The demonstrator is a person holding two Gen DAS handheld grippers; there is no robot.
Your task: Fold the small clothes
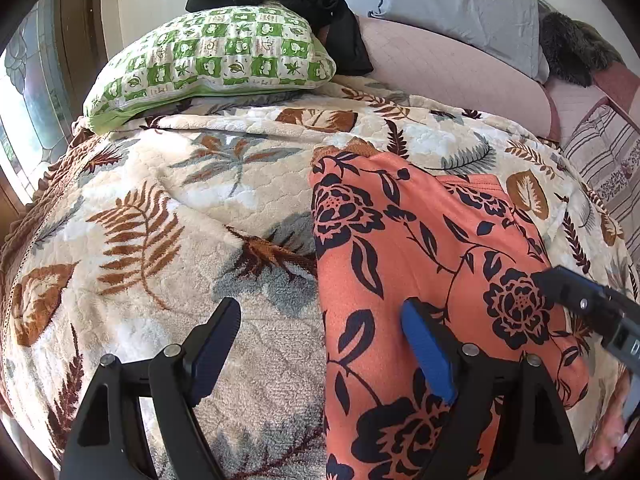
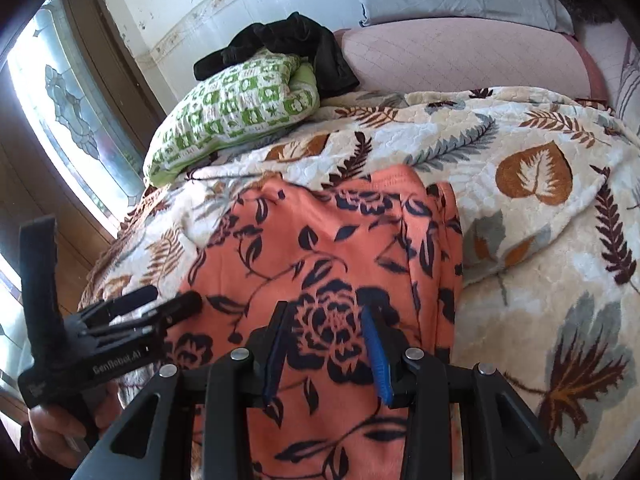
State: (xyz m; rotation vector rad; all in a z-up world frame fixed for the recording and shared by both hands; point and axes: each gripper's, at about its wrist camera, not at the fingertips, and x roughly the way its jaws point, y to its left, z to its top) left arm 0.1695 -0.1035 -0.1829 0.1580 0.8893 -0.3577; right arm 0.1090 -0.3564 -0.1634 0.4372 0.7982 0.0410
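Observation:
An orange garment (image 1: 432, 248) with a dark flower print lies lengthwise on the leaf-patterned blanket (image 1: 160, 208). My left gripper (image 1: 320, 320) is open wide and straddles the garment's left edge, one finger over the blanket and one over the cloth. In the right wrist view the garment (image 2: 320, 240) fills the middle. My right gripper (image 2: 326, 320) hovers over a printed flower, jaws partly apart, both blue pads bare, nothing pinched. The right gripper (image 1: 548, 284) comes in from the right edge. The left gripper (image 2: 164, 300) shows at lower left.
A green checked pillow (image 1: 216, 56) with a black garment (image 1: 304, 0) on it lies at the far end of the bed. A pink bolster (image 1: 448, 64) and a grey pillow (image 1: 460, 8) sit beyond. A window (image 2: 76, 112) is at left. A hand (image 2: 52, 428) holds the left gripper.

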